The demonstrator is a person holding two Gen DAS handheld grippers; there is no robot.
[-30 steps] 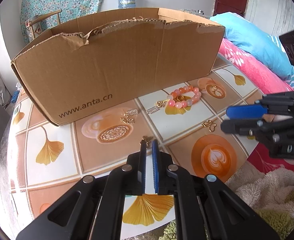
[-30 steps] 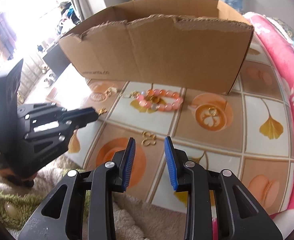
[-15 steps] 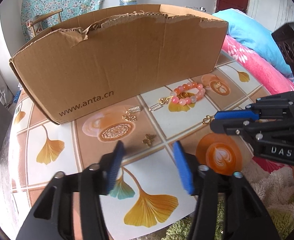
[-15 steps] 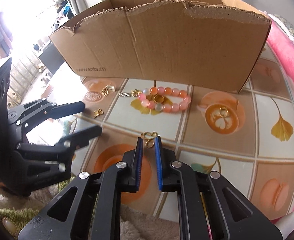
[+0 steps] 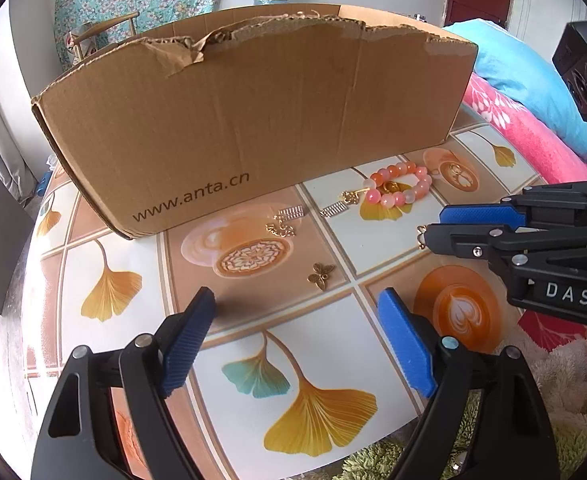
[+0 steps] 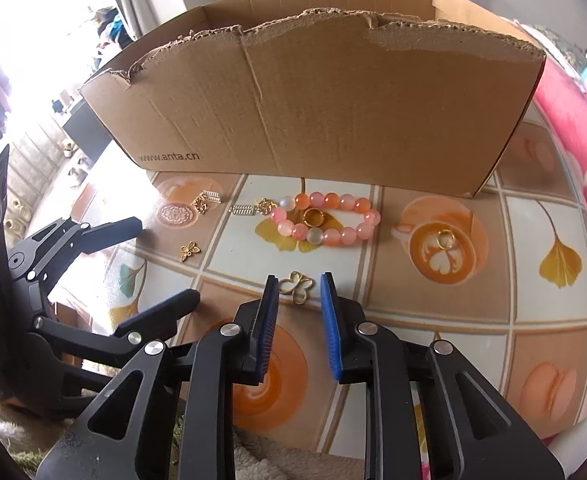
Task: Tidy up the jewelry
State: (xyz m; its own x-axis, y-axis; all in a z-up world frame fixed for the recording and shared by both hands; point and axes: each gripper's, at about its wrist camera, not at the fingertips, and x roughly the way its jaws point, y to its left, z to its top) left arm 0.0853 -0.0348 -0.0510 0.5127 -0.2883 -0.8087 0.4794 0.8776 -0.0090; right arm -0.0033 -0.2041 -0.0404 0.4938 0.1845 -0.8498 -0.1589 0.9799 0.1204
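A patterned table [image 6: 445, 320] carries a cardboard box [image 6: 313, 112] at the far side, a bead bracelet [image 6: 325, 220] and small gold charms nearer.

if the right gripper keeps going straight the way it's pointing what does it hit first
Most likely the gold butterfly charm, lying on the tablecloth just past the tips of the right gripper, whose jaws are opening with nothing pressed between them. Depth is hard to judge; it might meet the cloth first.

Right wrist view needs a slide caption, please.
Right gripper opening around a gold butterfly charm, bead bracelet and cardboard box beyond.
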